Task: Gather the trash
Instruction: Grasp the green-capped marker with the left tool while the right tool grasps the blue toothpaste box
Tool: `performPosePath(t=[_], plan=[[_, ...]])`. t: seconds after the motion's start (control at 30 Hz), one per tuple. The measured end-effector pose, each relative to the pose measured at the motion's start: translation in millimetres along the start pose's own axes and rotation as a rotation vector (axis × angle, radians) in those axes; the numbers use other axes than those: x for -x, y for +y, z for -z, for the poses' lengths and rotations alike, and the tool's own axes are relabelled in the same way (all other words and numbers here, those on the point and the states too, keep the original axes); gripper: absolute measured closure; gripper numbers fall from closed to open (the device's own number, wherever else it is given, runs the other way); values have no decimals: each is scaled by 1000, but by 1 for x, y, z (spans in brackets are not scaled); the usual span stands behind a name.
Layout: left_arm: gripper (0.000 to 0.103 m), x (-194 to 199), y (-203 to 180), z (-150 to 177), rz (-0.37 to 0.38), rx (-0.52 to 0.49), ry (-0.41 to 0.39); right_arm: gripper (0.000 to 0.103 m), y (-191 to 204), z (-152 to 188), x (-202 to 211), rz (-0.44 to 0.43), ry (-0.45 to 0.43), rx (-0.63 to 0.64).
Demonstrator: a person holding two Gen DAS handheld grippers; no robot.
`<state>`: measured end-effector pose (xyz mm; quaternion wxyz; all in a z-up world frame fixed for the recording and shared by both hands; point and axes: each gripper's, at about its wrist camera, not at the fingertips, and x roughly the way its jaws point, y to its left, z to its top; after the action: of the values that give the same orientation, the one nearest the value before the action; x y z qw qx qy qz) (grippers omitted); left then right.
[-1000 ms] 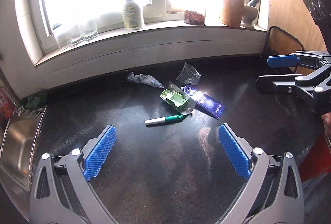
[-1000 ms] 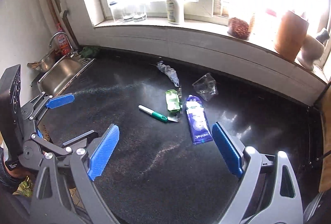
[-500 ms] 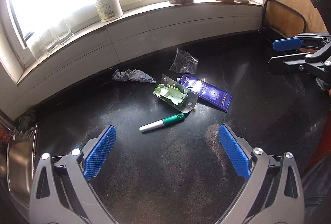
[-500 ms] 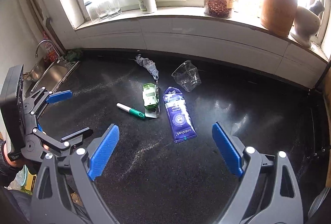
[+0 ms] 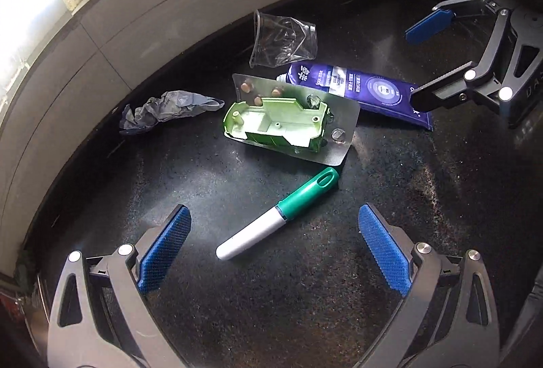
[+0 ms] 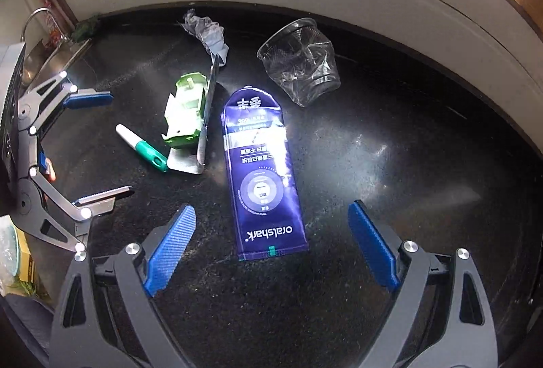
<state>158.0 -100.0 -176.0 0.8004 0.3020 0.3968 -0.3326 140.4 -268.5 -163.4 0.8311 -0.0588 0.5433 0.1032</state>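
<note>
1. Two grippers hover with fingers spread wide, grasping nothing: left gripper (image 5: 273, 247) straddles the green-capped marker (image 5: 279, 214); right gripper (image 6: 271, 242) frames the purple toothpaste pouch (image 6: 263, 171).
2. I'd lower each squarely over its item and pinch across the narrow width.
3. Beyond the marker: one green blister pack (image 5: 288, 123), one crumpled wrapper (image 5: 166, 108), one crushed clear cup (image 5: 283, 40).

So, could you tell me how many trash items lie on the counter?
5: marker nearest, green packaging beyond, crumpled wrapper left, blue tube right, clear cup farthest.
</note>
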Motion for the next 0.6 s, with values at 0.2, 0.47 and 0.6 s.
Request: performPosePath(t=[0.2, 0.47, 0.6], plan=[[7, -19, 7, 0, 69, -11, -11, 15, 4, -13, -27, 26, -7, 87], [34, -22, 16, -5, 106, 69, 21, 51, 3, -22, -32, -27, -14, 79], [75, -16, 1, -7, 98, 95, 41, 52, -1, -23, -29, -32, 6, 66]])
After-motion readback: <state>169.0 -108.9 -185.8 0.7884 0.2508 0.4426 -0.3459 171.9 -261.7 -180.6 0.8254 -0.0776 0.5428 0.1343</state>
